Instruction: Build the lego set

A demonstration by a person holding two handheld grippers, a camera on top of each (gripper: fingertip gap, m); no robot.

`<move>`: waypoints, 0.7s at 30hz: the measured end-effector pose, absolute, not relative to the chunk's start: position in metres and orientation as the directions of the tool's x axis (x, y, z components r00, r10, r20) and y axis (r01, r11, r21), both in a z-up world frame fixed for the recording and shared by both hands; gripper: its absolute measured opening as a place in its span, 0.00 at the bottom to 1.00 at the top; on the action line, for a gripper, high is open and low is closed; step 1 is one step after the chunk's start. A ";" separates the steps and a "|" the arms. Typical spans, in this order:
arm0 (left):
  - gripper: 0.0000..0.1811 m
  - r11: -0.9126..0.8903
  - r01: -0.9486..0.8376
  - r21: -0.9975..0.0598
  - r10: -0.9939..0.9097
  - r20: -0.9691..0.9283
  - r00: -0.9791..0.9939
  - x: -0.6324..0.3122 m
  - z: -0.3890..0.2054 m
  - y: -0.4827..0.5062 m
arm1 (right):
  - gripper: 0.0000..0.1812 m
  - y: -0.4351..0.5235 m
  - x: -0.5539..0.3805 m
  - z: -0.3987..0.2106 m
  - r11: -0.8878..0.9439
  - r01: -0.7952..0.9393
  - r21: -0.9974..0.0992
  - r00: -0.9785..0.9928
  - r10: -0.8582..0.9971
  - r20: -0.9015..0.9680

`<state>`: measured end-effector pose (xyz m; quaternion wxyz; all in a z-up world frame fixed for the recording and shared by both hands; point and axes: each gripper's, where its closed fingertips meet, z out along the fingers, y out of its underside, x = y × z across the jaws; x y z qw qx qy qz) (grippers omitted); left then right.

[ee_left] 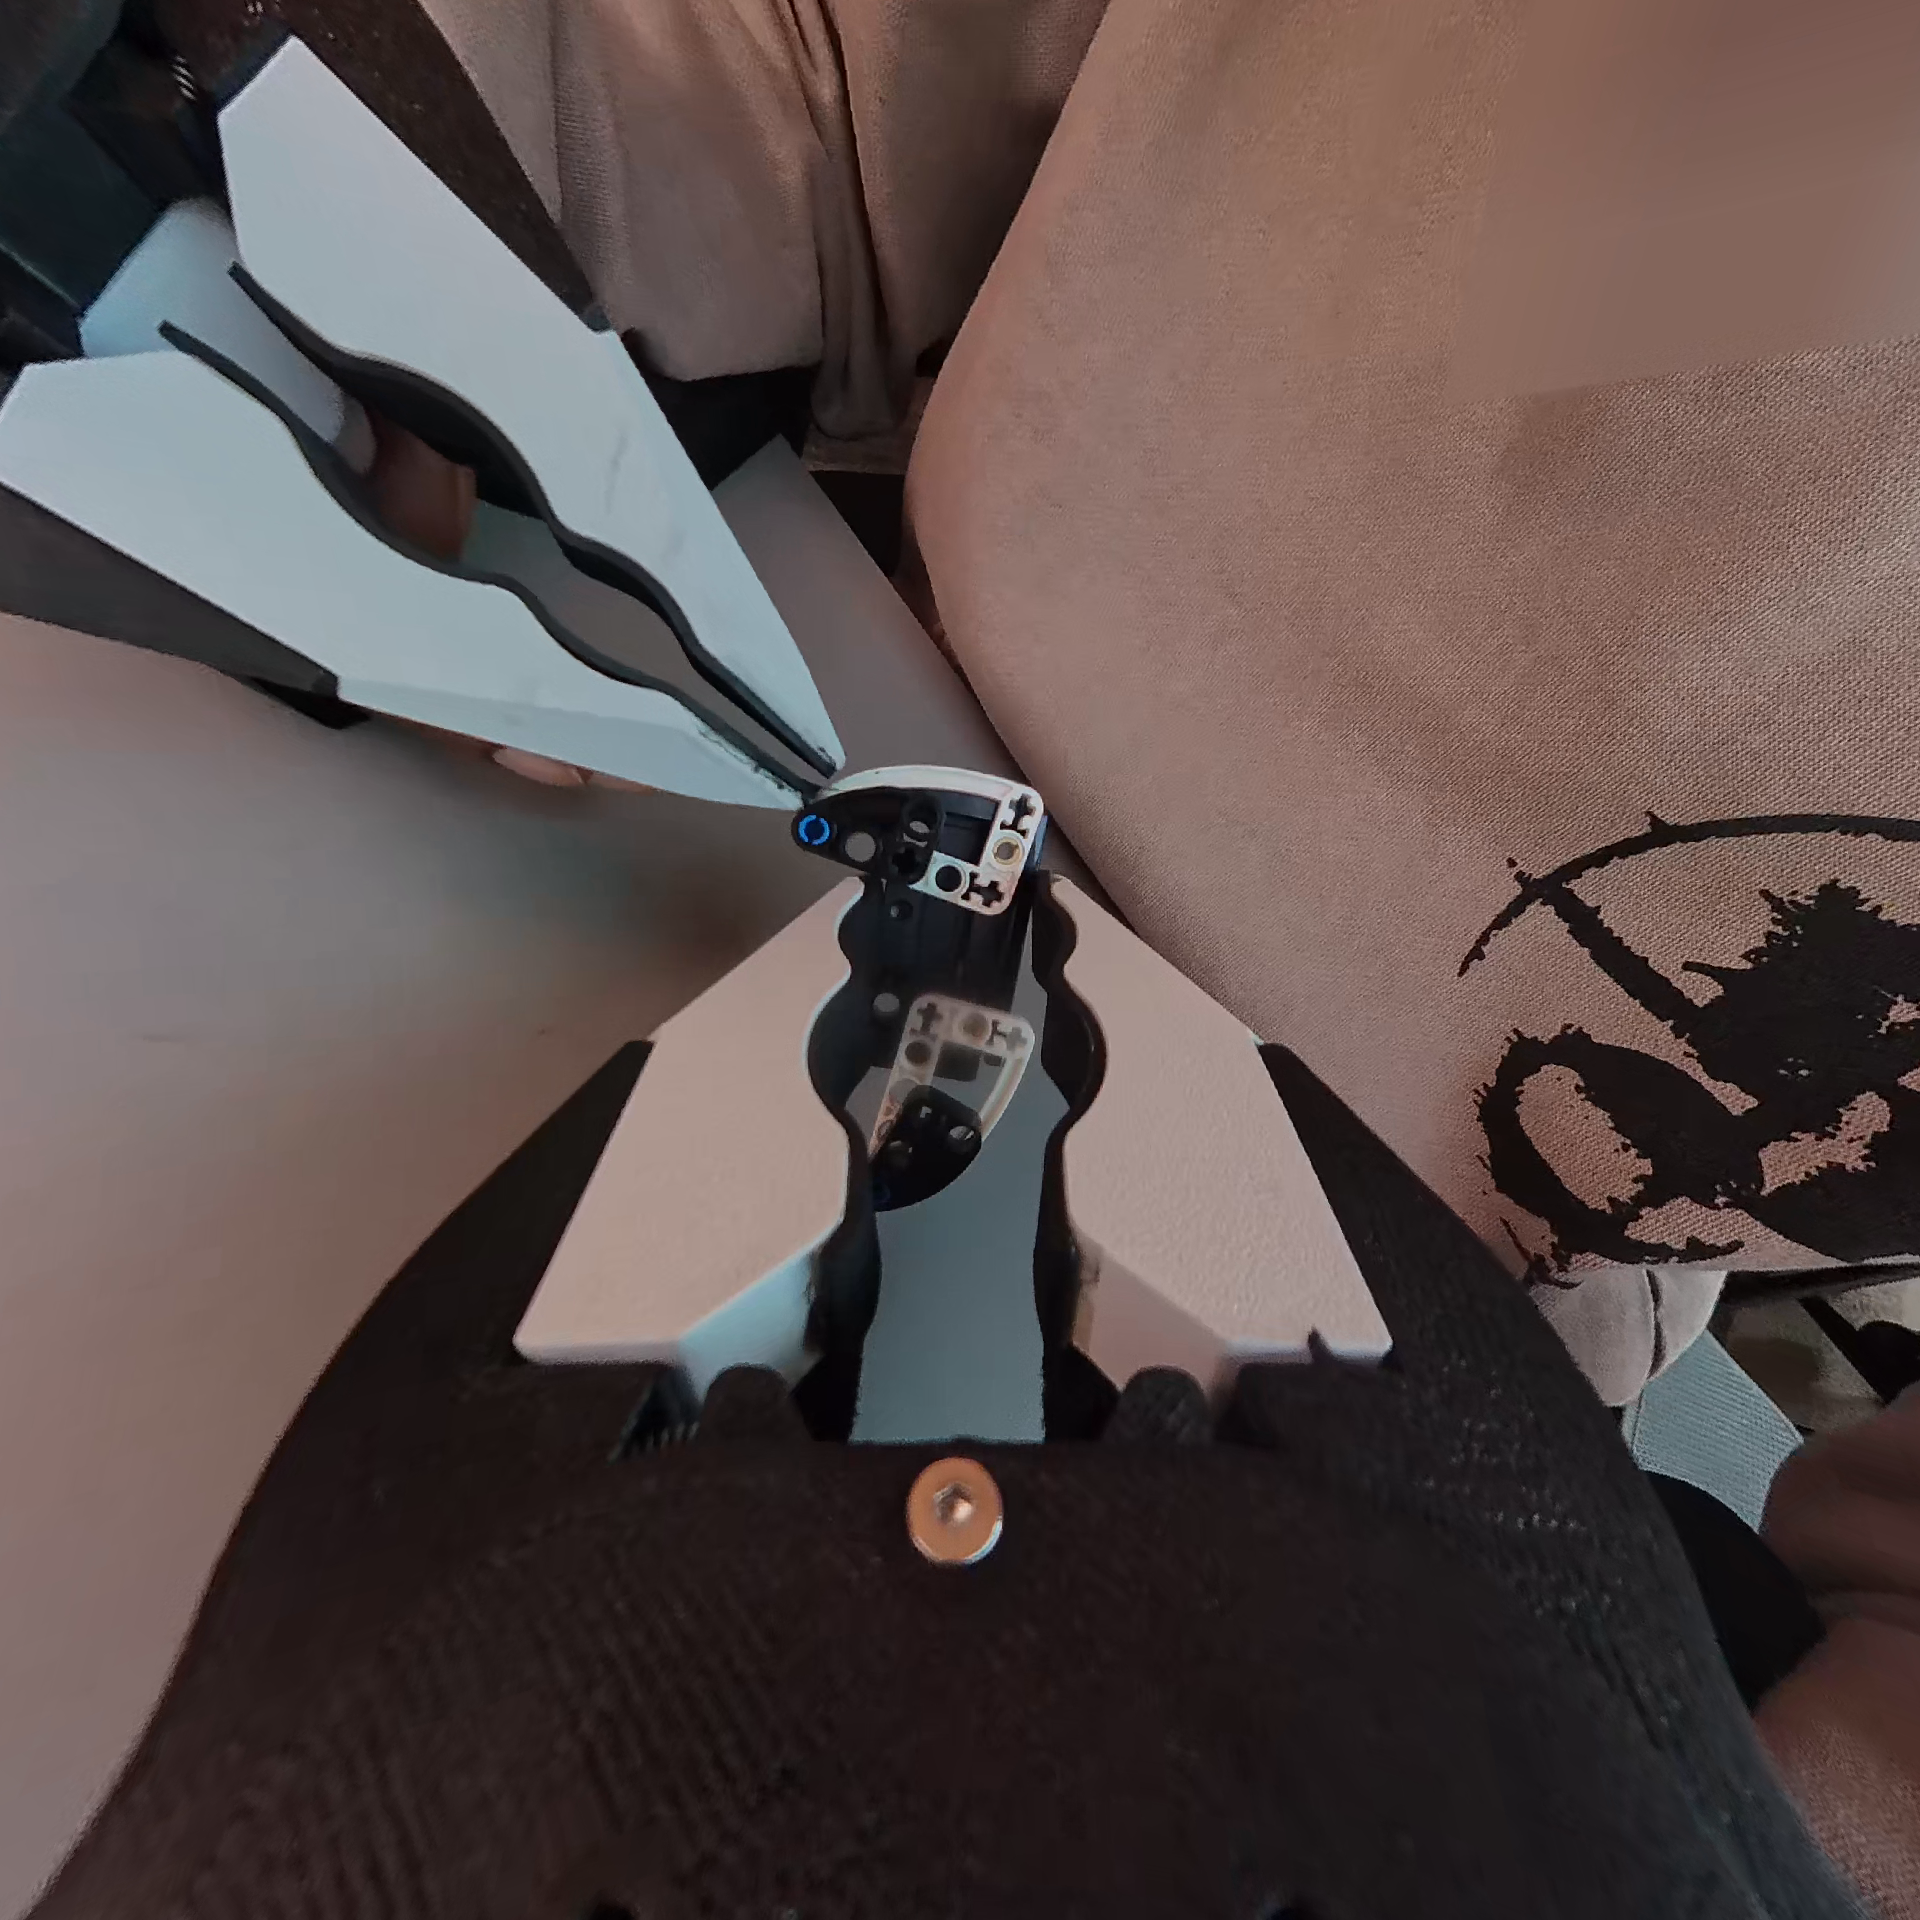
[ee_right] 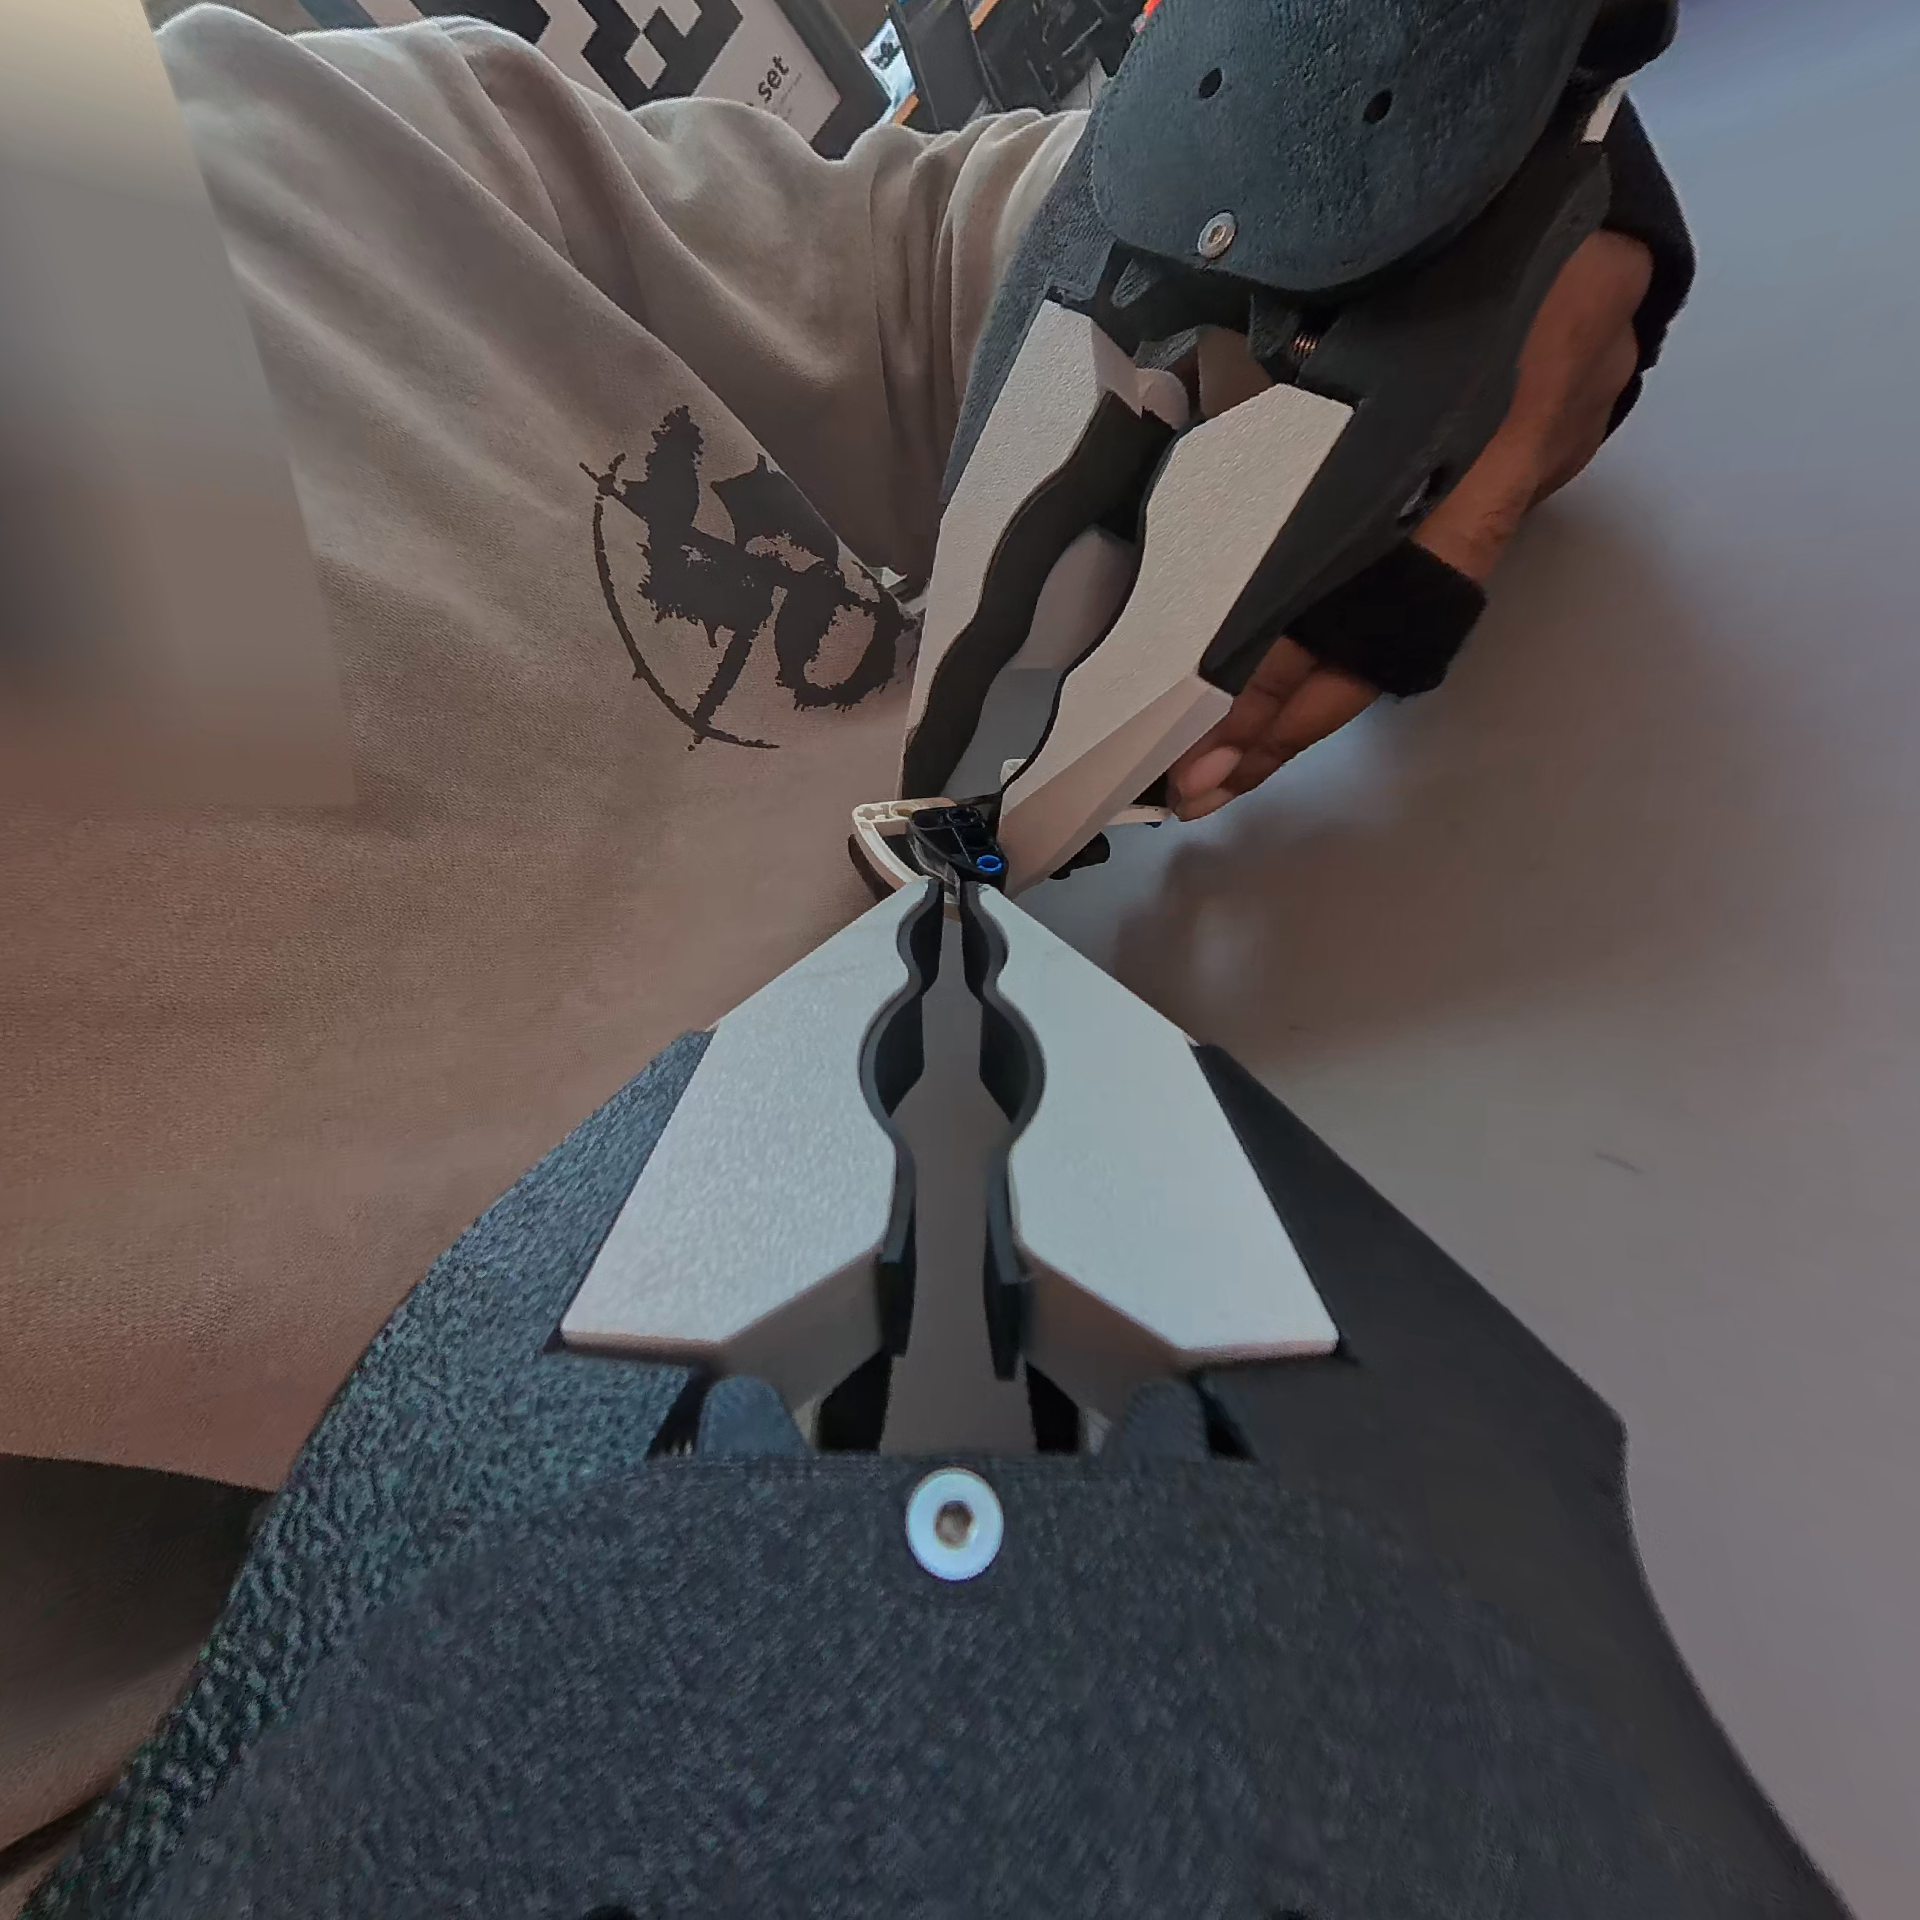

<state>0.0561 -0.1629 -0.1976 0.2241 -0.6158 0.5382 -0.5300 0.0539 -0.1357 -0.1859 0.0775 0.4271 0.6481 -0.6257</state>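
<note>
A small lego assembly, a white curved panel (ee_left: pixel 1010 826) with a black beam (ee_left: pixel 883 831) and a blue pin (ee_left: pixel 814 828), is held above the table edge between both grippers. My left gripper (ee_left: pixel 951 896) is shut on the assembly's black body. My right gripper (ee_left: pixel 818 784) comes in from the upper left, its tips pinched on the black beam's edge near the pin. In the right wrist view my right gripper (ee_right: pixel 951 896) is nearly closed on the thin black beam (ee_right: pixel 948 831) with the blue pin (ee_right: pixel 989 861). The left gripper (ee_right: pixel 966 826) reaches down from above, over the white panel (ee_right: pixel 876 821).
The grey table (ee_right: pixel 1558 1039) lies to the right, also showing in the left wrist view (ee_left: pixel 208 987). The person's beige sweatshirt with a black print (ee_right: pixel 520 468) is close behind the assembly. A hand in a black fingerless glove (ee_right: pixel 1382 623) holds the left gripper. My left and right fingertips are right by each other.
</note>
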 end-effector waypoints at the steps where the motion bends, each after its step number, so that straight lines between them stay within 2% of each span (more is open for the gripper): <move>1: 0.14 -0.320 -0.426 -0.846 -0.902 0.410 -0.136 0.056 -0.198 -0.162 | 0.00 -0.135 0.053 -0.186 -0.149 0.650 -0.745 -0.620 0.464 -0.633; 13: 0.14 -0.322 -0.431 -0.843 -0.909 0.403 -0.107 0.053 -0.200 -0.157 | 0.00 -0.129 0.047 -0.191 -0.150 0.643 -0.751 -0.592 0.526 -0.611; 16: 0.14 -0.318 -0.436 -0.842 -0.910 0.400 -0.109 0.053 -0.201 -0.158 | 0.04 -0.128 0.045 -0.194 -0.142 0.648 -0.748 -0.577 0.550 -0.605; 21: 0.14 -0.310 -0.434 -0.846 -0.910 0.396 -0.122 0.053 -0.200 -0.160 | 0.04 -0.130 0.045 -0.191 -0.132 0.634 -0.762 -0.589 0.556 -0.586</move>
